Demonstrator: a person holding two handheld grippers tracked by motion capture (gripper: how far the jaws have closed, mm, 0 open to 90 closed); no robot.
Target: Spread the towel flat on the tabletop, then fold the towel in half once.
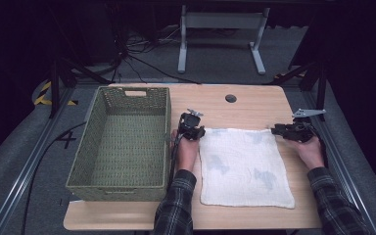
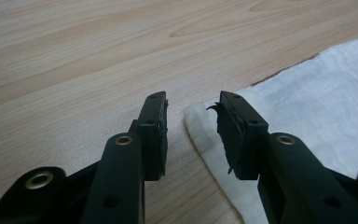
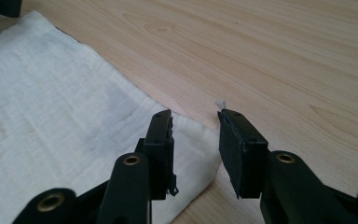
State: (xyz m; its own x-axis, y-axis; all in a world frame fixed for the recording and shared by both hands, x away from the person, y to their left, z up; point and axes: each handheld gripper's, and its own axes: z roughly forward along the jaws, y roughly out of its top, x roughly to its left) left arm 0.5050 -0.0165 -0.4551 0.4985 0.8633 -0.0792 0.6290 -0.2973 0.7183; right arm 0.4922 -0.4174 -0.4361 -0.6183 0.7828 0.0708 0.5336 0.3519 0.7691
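A white cloth (image 1: 245, 166) with faint blue patches lies flat on the wooden table (image 1: 254, 105). My left gripper (image 1: 198, 132) sits at the cloth's far left corner and my right gripper (image 1: 277, 130) at its far right corner. In the left gripper view, the left gripper (image 2: 191, 105) has its jaws apart low over the table, with the corner of the cloth (image 2: 317, 93) lying between them, untouched by the pads. In the right gripper view, the right gripper (image 3: 196, 116) is likewise open, astride the other corner of the cloth (image 3: 51, 93).
A large green woven basket (image 1: 168, 142) with nothing in it stands on the table's left side, close beside my left hand. A round cable hole (image 1: 230, 98) sits at the far middle of the table. Bare wood lies beyond the cloth.
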